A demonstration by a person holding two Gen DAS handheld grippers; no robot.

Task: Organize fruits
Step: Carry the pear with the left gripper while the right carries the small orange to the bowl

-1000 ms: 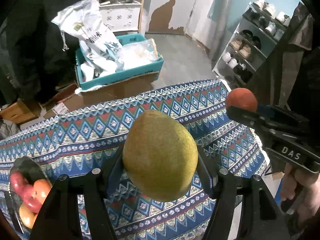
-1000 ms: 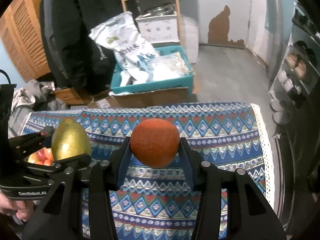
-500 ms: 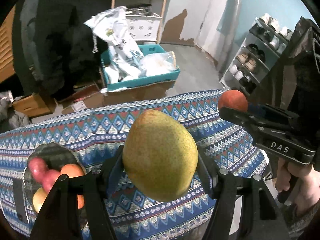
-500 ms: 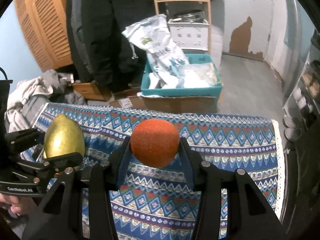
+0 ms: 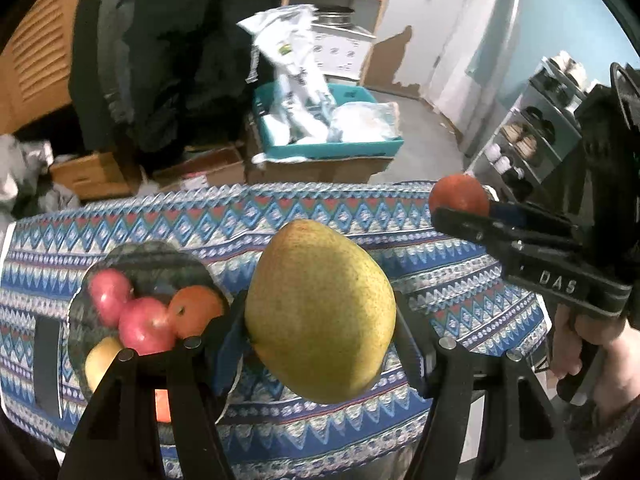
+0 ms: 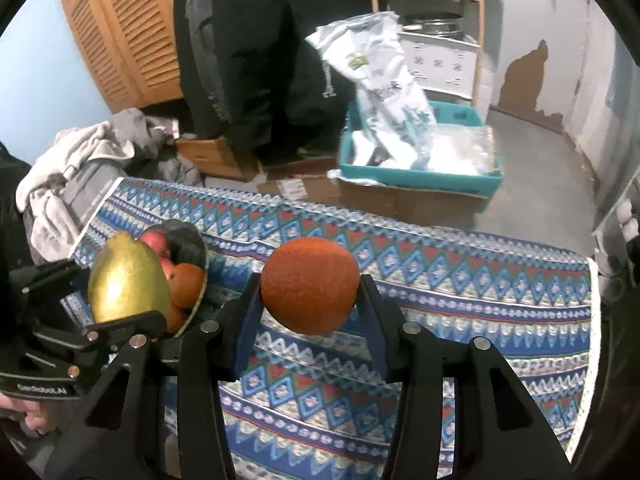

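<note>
Right now your left tool (image 5: 320, 316) is clenched on the pear (image 5: 320, 312), long axis upright, and your right tool (image 6: 310, 292) grips the orange (image 6: 310, 286). From the left tool, the fruit bowl (image 5: 160, 256) on the counter (image 5: 400, 224) sits near at ten o'clock, so that hand is nearer.

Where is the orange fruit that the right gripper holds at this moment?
The orange sits between the fingers of the right gripper, held above the patterned cloth. The bowl of fruit lies to its left.
</note>
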